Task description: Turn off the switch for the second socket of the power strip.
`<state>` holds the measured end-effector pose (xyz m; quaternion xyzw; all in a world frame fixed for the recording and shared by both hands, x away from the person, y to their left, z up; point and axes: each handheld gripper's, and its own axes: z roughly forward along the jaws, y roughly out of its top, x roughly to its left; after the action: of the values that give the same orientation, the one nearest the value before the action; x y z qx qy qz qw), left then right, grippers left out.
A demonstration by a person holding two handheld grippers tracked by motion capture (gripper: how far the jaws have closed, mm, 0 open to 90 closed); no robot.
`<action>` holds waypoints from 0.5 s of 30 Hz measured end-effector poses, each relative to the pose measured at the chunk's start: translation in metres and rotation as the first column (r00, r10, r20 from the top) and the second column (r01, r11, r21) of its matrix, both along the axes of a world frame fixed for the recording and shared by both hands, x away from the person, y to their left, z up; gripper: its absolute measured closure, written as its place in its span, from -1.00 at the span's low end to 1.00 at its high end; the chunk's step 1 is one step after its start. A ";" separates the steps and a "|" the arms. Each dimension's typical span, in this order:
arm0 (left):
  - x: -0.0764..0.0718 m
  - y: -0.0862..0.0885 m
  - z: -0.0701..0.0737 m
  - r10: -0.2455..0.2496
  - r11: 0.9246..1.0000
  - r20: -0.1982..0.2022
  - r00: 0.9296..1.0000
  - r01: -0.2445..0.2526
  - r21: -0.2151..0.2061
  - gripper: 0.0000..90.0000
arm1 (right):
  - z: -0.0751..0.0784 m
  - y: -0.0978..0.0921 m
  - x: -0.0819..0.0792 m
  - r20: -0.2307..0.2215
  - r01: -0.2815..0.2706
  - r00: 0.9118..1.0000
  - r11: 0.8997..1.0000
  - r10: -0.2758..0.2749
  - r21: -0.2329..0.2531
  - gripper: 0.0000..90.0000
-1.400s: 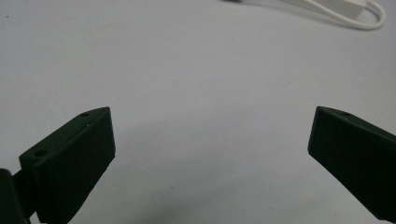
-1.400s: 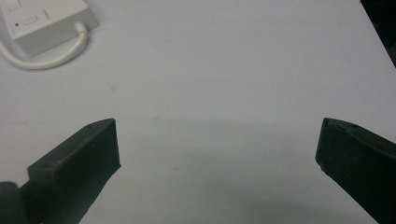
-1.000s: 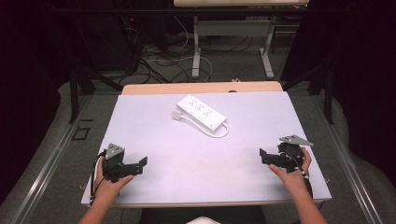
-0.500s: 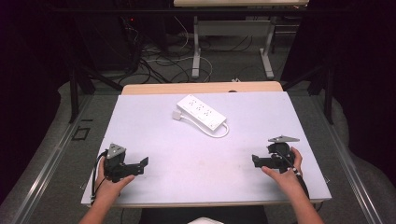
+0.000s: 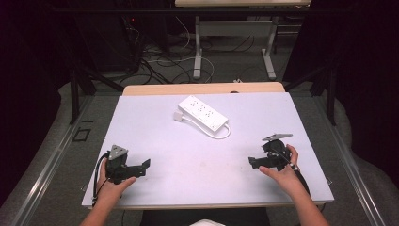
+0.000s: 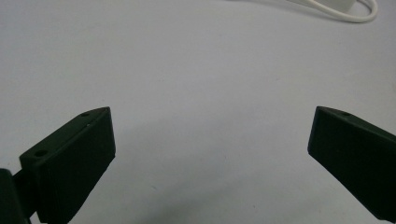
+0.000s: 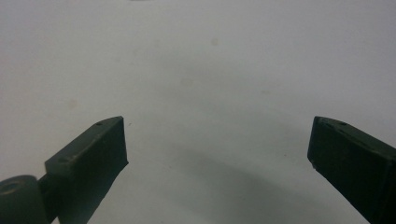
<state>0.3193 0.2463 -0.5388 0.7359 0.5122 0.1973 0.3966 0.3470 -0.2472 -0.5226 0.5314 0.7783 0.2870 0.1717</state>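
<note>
Power strip (image 5: 203, 112), white, lies flat and diagonal, well apart from 2 wide-spread, empty hand-held grippers.

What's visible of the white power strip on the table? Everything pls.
The power strip is a white, plastic-looking, long flat block with several sockets in a row on its top face. It lies flat on the table, toward the far middle, set diagonally. A white cord loops out at its near right end and runs back along its near side to a white plug lying by its far left end. Nothing but the table touches it; both grippers are well apart from it. The left gripper view catches the cord loop at its top edge.
</note>
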 end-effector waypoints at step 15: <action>0.001 0.002 -0.001 0.004 1.000 -0.005 1.000 -0.004 -0.001 -0.98 | 0.011 0.024 0.027 -0.029 -0.050 0.998 0.998 0.049 -0.040 -0.66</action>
<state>0.3200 0.2479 -0.5398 0.7350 0.5147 0.1961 0.3954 0.3744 -0.2236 -0.5120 0.5125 0.7991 0.2678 0.1645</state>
